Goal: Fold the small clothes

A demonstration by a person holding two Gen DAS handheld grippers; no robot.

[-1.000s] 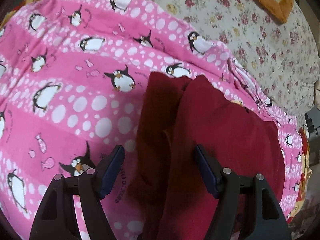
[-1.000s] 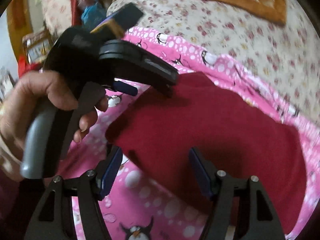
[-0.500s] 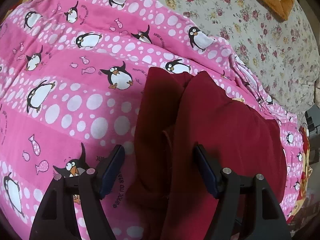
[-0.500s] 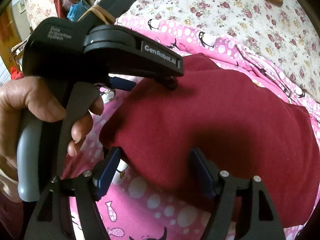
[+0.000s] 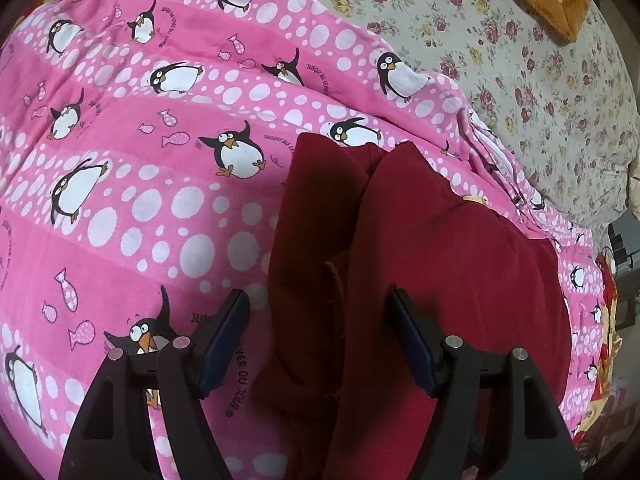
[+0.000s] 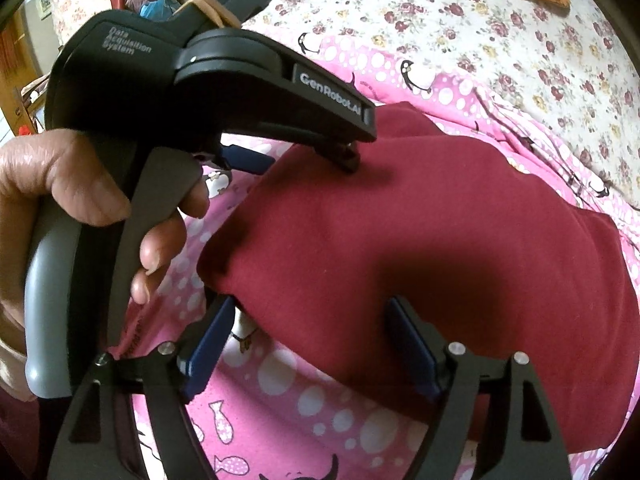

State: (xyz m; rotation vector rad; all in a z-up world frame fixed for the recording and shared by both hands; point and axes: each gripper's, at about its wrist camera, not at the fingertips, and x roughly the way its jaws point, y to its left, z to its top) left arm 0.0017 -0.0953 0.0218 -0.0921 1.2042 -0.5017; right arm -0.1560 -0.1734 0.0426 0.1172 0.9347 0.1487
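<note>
so the dark red garment point(image 5: 440, 264) is lying on the pink penguin blanket point(image 5: 132, 200), already doubled over with a ridge of layered edges running up the middle in the left wrist view; left gripper point(image 5: 318, 344) has its jaws spread wide either side of that ridge, nothing pinched, and the right gripper point(image 6: 308, 344) is just as wide open over the near hem, also holding nothing; in the right wrist view you can see the left hand point(image 6: 80, 200) wrapped round the other tool's handle, its tip sitting on or just above the cloth, can't tell which; my take for the fold: get both layers well between the pads before squeezing, grab close to the corners so the edge doesn't sag, then lift and carry it over in one go; soft knit like this probably bunches if dragged, and the blanket might get pinched too if you go too deep
</note>
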